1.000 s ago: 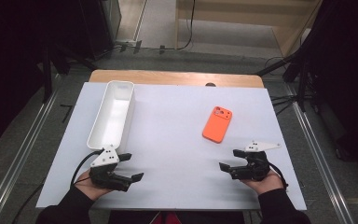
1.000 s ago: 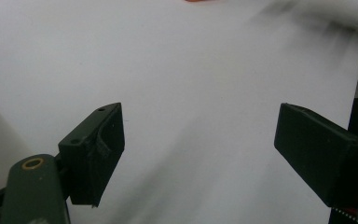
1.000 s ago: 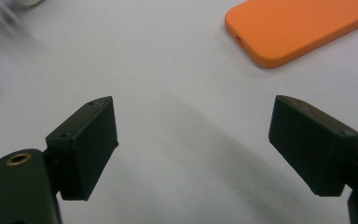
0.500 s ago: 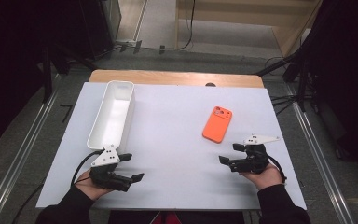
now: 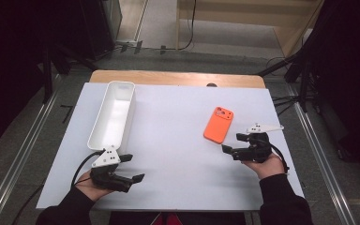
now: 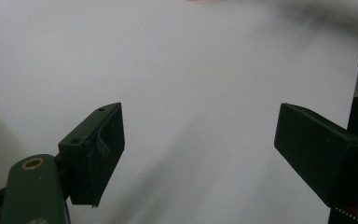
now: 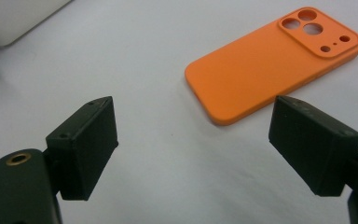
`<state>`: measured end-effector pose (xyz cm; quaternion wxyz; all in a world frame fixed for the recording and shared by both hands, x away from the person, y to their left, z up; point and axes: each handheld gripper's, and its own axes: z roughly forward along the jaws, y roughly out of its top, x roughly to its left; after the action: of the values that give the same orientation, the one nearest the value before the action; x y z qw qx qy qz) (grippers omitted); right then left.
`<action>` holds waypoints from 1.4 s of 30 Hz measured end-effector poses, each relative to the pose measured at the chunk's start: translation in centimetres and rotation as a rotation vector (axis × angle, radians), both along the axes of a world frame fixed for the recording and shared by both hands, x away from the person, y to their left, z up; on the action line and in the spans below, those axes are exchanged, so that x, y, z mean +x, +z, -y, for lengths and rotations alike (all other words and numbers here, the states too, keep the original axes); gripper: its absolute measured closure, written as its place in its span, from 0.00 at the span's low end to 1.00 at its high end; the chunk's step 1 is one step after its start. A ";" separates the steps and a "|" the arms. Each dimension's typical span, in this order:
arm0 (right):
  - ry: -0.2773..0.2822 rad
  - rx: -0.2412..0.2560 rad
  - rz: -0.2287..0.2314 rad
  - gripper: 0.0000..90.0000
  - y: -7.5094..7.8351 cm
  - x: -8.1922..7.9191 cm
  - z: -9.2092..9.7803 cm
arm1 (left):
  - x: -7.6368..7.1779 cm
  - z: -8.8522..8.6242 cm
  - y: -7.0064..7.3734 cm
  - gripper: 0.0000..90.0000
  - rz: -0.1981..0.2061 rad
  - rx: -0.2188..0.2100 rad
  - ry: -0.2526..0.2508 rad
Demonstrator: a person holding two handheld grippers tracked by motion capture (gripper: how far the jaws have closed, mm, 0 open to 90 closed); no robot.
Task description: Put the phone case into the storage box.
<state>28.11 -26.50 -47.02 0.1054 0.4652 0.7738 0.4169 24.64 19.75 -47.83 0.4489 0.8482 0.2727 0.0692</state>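
Note:
An orange phone case point(image 5: 218, 124) lies back side up on the white table sheet, right of centre; its camera cut-outs point away from me. My right gripper point(image 5: 233, 143) is open just short of the case's near end, with nothing between its jaws. In the right gripper view the case point(image 7: 270, 63) lies ahead and to the right of that gripper point(image 7: 193, 144). My left gripper point(image 5: 133, 168) rests open near the front left of the table, and in the left gripper view this gripper point(image 6: 198, 149) has only bare sheet between its jaws.
A long white tray point(image 5: 112, 115) stands on the left side of the sheet, running away from me, its near end just beyond the left gripper. Its corner point(image 7: 14, 16) shows in the right gripper view. The wooden table edge point(image 5: 178, 77) lies at the back.
My right gripper has moved forward, away from the person and closer to the orange case. The left gripper, case and tray have stayed in place.

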 end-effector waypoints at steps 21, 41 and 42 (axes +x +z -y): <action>-0.016 0.013 0.007 0.25 1.9 3.3 0.7 | 0.0 0.0 0.0 0.18 -0.003 -0.003 -0.002; -0.087 -0.008 -0.021 0.36 2.0 7.6 2.2 | 0.0 0.0 0.0 0.18 -0.008 -0.007 -0.004; -0.092 -0.009 -0.023 0.37 1.9 7.8 2.3 | 0.0 0.0 0.0 0.18 -0.009 -0.009 -0.003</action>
<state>35.91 -28.79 -45.12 0.1178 0.5043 0.7547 0.4028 24.65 19.76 -47.81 0.4516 0.8468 0.2740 0.0635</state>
